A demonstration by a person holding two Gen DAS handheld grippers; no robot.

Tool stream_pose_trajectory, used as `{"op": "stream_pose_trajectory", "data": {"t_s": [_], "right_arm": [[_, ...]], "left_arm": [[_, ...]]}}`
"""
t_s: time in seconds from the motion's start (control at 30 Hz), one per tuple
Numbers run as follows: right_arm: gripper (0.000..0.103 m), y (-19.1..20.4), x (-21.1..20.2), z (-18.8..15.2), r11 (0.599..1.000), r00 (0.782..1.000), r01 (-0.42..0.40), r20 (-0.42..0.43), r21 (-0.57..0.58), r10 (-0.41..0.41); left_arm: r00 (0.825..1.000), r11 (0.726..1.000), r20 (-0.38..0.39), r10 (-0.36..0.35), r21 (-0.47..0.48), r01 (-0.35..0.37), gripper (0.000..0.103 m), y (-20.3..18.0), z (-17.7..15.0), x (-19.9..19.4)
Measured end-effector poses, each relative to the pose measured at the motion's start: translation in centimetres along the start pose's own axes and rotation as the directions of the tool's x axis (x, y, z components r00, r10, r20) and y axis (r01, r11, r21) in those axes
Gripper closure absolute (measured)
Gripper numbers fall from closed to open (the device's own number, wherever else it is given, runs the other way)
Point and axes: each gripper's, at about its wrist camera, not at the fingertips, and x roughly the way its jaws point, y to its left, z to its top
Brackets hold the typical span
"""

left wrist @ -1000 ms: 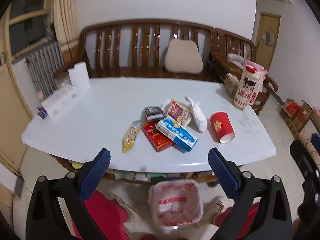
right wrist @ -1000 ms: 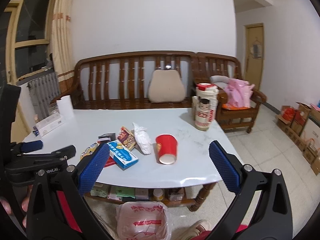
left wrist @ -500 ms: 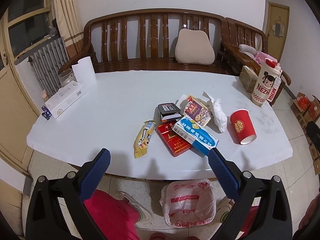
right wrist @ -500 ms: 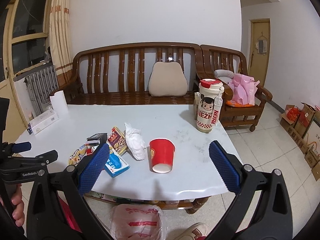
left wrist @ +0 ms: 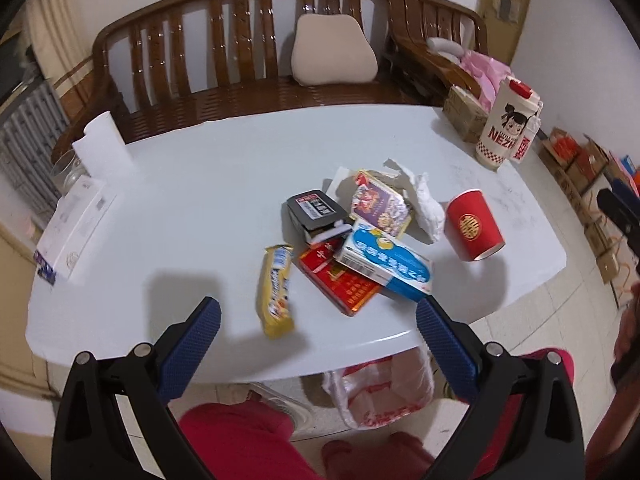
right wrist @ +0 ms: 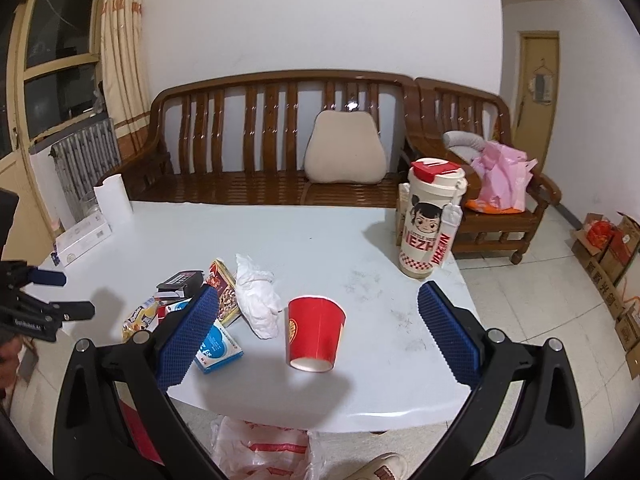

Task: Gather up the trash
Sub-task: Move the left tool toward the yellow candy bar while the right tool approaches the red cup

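Trash lies in a heap on the white table (left wrist: 208, 208): a yellow snack wrapper (left wrist: 275, 283), a red packet (left wrist: 340, 280), a blue-and-white box (left wrist: 385, 261), a black box (left wrist: 316, 212), a colourful packet (left wrist: 380, 205), crumpled white tissue (left wrist: 425, 200) and a tipped red paper cup (left wrist: 472, 229). My left gripper (left wrist: 318, 312) hangs open over the near table edge, just short of the wrapper. My right gripper (right wrist: 318, 304) is open too, with the red cup (right wrist: 314, 334) lying between its fingers further on. A white-and-red plastic bag (left wrist: 380, 390) sits open on the floor under the table edge.
A tall cartoon tumbler (right wrist: 432, 226) stands at the table's far right, a paper roll (left wrist: 105, 145) and a flat white box (left wrist: 74, 229) at its left. A wooden bench (right wrist: 280, 148) with a beige cushion (right wrist: 345, 153) runs behind. Cardboard boxes (right wrist: 612, 248) line the right wall.
Both grippers have moved forward and down toward the table; the trash heap and red cup now look larger and closer. Both stay open.
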Motion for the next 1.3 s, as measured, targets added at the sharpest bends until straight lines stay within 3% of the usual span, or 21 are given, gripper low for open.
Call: {"op": "stream_pose_trajectory", "data": {"t_s": [0.2, 0.37, 0.6, 0.97, 1.3], "right_arm": [[0.005, -1.3, 3.6, 1.7, 0.999, 0.994, -0.053, -0.099, -0.012, 0.051], [0.005, -2.2, 6.5, 2.6, 0.993, 0.974, -0.122, -0.19, 0.004, 0.12], [0.005, -1.6, 10.3, 1.7, 0.987, 0.938, -0.163, -0.315, -0.019, 0.148], [0.005, -0.6, 15.6, -2.1, 0.982, 0.873, -0.191, -0.459, -0.011, 0.165], [0.005, -0.5, 18.6, -3.8, 0.985, 0.85, -0.17, -0.511, -0.04, 0.126]], "left_arm": [[0.995, 0.998, -0.087, -0.04, 0.053, 0.045, 0.007, 1.2, 1.5, 2.4], [0.98, 0.995, -0.184, -0.069, 0.056, 0.081, 0.007, 2.0, 1.9, 5.5], [0.967, 0.995, -0.248, -0.059, 0.062, 0.077, 0.007, 3.4, 1.5, 8.8], [0.949, 0.997, -0.312, -0.033, 0.059, 0.054, 0.007, 4.8, 0.7, 13.0], [0.942, 0.995, -0.335, -0.011, 0.089, 0.044, 0.007, 4.9, 0.8, 15.6]]}}
